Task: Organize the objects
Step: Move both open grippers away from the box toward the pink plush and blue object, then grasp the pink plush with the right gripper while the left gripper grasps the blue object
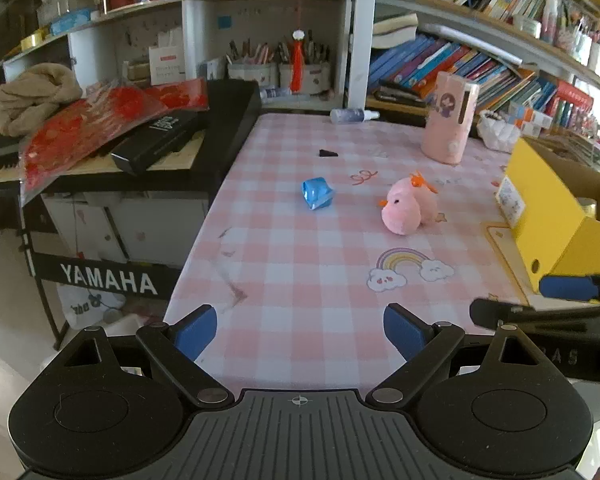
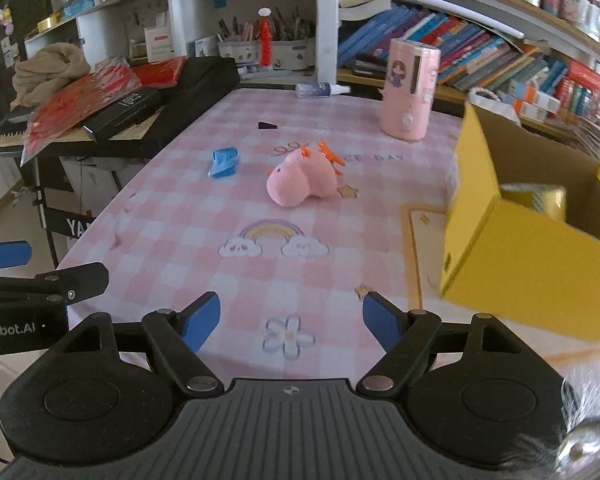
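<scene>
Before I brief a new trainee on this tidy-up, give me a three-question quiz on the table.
1. True or false: the pink plush toy lies inside the yellow box.
2. Which lies nearest the toy? A) blue crumpled wrapper B) spray bottle C) pink canister
3. Fill in: the left gripper and right gripper are both ___.

Key: 1 false; 2 A; 3 open.

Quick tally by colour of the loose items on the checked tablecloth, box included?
Pink: 2, plush toy and tall pink canister
Blue: 1, crumpled blue wrapper
Black: 1, small black wedge
Clear: 1, spray bottle lying on its side
Yellow: 1, open cardboard box
Total: 6
</scene>
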`<state>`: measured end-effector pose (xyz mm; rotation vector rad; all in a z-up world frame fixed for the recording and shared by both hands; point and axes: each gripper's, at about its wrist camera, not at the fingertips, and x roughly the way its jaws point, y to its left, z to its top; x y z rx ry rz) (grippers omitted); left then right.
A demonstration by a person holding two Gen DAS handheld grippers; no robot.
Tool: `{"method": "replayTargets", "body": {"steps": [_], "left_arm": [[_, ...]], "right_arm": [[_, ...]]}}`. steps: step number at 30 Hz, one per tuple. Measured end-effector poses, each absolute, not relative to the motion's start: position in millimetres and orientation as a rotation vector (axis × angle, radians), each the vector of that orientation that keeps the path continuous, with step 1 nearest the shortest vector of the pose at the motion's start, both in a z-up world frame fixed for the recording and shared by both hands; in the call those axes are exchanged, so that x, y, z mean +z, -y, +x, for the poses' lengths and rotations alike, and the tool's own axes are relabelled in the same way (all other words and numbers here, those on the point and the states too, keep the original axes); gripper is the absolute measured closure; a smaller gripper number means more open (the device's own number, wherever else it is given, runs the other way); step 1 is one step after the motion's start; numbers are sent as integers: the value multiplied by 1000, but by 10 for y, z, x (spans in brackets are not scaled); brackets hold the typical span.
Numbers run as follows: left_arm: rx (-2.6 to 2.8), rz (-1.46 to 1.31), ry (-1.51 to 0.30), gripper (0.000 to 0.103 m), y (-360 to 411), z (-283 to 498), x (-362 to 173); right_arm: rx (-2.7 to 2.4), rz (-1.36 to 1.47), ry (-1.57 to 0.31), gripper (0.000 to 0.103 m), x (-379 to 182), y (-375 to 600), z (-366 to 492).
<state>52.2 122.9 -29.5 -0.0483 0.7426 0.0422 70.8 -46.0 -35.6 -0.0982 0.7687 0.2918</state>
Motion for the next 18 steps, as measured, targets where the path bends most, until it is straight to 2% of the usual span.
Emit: {"method": "replayTargets", "body": {"steps": [5,18], "left_arm": [[69,-54,-750,10,-1201,826,-320],[156,-68,-785,10,-1179,1444,-350]], "right_arm": [[316,-104,-780,28,-382,448,1101],[391,-110,-814,28,-473,410,1942]]}}
